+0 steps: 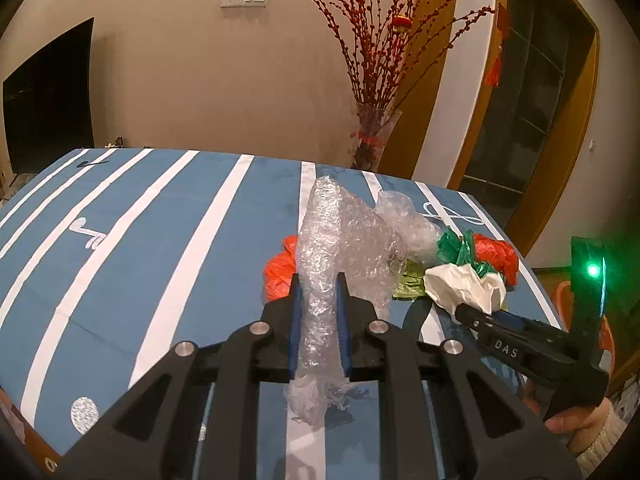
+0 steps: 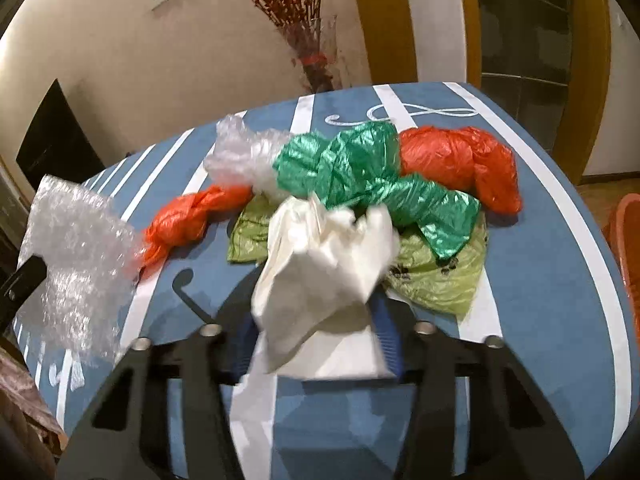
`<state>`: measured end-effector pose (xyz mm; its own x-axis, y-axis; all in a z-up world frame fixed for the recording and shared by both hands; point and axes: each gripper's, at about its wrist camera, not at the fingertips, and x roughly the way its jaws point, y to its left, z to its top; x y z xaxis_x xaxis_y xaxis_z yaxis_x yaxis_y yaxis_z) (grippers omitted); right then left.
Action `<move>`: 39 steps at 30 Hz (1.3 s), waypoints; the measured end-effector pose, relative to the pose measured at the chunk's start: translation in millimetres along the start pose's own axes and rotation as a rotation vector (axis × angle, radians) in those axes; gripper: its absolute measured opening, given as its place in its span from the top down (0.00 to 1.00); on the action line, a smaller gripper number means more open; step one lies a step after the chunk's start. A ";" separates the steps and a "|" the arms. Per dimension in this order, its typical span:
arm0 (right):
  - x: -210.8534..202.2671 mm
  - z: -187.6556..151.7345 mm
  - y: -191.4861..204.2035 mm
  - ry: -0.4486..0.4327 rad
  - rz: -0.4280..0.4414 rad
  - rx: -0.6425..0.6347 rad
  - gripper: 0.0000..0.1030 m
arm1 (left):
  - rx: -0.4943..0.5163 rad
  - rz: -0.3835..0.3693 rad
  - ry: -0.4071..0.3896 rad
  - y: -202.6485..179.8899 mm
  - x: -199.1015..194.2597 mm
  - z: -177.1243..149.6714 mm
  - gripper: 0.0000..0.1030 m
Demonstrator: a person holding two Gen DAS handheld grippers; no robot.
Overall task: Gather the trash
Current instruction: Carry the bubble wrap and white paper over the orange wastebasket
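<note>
My left gripper (image 1: 318, 280) is shut on a roll of clear bubble wrap (image 1: 320, 264), held above the blue striped table (image 1: 160, 264). The bubble wrap also shows at the left of the right wrist view (image 2: 76, 256). My right gripper (image 2: 320, 280) is shut on a crumpled white tissue (image 2: 320, 264), lifted over the trash pile; it shows in the left wrist view too (image 1: 468, 280). On the table lie a green plastic bag (image 2: 372, 180), two orange bags (image 2: 460, 160) (image 2: 188, 220), a yellow-green bag (image 2: 436, 276) and a second clear plastic wad (image 2: 240, 156).
A glass vase with red branches (image 1: 372, 136) stands behind the table's far edge. A dark screen (image 1: 48, 100) is on the wall at the left. A wooden door frame (image 1: 560, 120) is at the right. An orange object (image 2: 628, 248) sits beyond the table's right edge.
</note>
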<state>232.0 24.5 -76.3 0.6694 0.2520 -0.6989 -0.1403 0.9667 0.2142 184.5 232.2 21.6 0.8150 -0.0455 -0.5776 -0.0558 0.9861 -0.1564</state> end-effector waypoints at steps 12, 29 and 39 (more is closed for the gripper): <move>-58.5 -26.7 -28.3 -0.081 0.012 -0.065 0.66 | 0.029 -0.058 0.037 -33.8 13.7 -9.2 0.84; -121.6 -33.1 -138.5 -0.220 -0.150 0.084 0.82 | 0.109 -0.247 0.083 -143.0 26.5 -22.9 0.84; -157.9 -37.8 -212.0 -0.299 -0.281 0.238 0.82 | 0.163 -0.379 0.100 -225.1 27.4 -29.4 0.84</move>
<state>128.5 -218.5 -37.1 0.8432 -0.0762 -0.5322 0.2242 0.9496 0.2193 202.4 4.3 17.5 0.7002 -0.4168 -0.5796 0.3354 0.9088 -0.2483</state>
